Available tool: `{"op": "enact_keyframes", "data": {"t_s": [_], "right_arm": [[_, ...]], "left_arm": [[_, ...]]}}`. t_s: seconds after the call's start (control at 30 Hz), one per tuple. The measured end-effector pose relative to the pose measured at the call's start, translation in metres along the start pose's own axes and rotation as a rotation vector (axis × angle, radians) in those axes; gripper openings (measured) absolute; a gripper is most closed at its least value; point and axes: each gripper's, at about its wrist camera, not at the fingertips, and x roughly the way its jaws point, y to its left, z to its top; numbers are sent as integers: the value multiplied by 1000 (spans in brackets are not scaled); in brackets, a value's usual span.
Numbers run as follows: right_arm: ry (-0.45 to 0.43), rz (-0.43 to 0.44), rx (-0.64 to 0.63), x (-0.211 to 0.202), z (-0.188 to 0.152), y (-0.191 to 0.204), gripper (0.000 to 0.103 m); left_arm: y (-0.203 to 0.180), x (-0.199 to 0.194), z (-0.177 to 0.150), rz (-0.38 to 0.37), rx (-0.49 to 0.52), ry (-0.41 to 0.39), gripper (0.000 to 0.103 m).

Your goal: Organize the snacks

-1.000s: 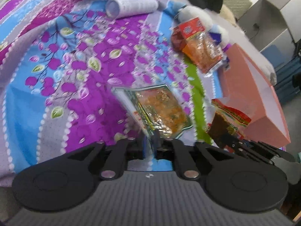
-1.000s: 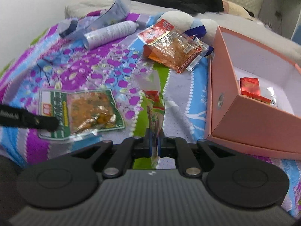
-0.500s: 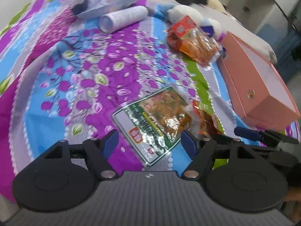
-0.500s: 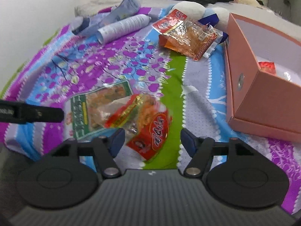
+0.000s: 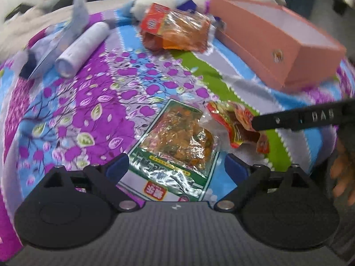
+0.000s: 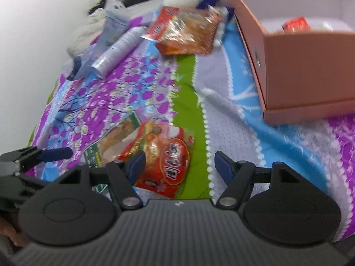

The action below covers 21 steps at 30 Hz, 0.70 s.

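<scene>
On the flowered bedspread point(image 5: 93, 102), both packets now lie released; left gripper point(image 5: 176, 165) and right gripper point(image 6: 178, 160) gape wide over the green packet point(image 5: 175, 146) and red packet point(image 6: 166, 155); the pink box point(image 6: 295, 71), far right, awaits them.

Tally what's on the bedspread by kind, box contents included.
Snack packets: 4 (green, red, orange, red one in box)
Pink box: 1
White spray can: 1
Tube: 1
Total: 7
</scene>
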Motion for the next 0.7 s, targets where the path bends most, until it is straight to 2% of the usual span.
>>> {"op": "enact_keyframes", "data": {"t_s": [0.13,0.3,0.47,0.57,0.7], "right_arm": [[45,49,31,11,2,-3,72],[71,53,-18,21,6,7,71],[125,-28,-175,35,5,29,69],[138,-50,-170,40,8,30,65],[129,-73,-211,42,6,34,57]], "left_arm": [[-2,16,2,3,75,23,97],[-1,35,4,7,131,40,97],[8,54,6,-50,98,63,101],[10,59,4,-69,63,54,102],[6,61,4,-50,52,37,102]]}}
